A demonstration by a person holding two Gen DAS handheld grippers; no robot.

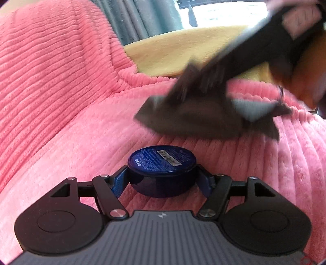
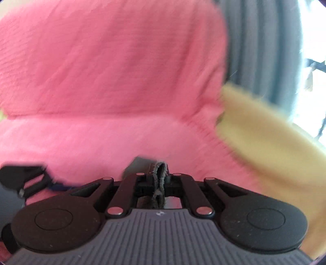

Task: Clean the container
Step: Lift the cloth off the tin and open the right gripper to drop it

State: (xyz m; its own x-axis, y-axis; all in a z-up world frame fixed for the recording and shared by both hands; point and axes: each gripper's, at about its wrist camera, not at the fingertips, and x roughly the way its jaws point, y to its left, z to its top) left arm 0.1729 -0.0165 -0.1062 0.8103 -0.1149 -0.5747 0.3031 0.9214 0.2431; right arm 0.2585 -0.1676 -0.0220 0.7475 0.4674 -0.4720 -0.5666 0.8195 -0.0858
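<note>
My left gripper (image 1: 162, 180) is shut on a round dark blue container (image 1: 162, 163), held just above the pink blanket with its labelled flat face up. My right gripper (image 2: 159, 179) is shut on a dark grey cloth (image 2: 160, 173) pinched between its fingers. In the left wrist view the right gripper (image 1: 254, 59) comes in blurred from the upper right, and the cloth (image 1: 193, 118) hangs from it above and behind the container, apart from it. The left gripper's edge (image 2: 22, 179) shows at the lower left of the right wrist view.
A pink ribbed blanket (image 1: 61, 91) covers the sofa seat and back. A yellow cushion or blanket (image 1: 183, 53) lies behind on the right, also in the right wrist view (image 2: 264, 132). Grey curtains (image 1: 142, 18) and a bright window are beyond.
</note>
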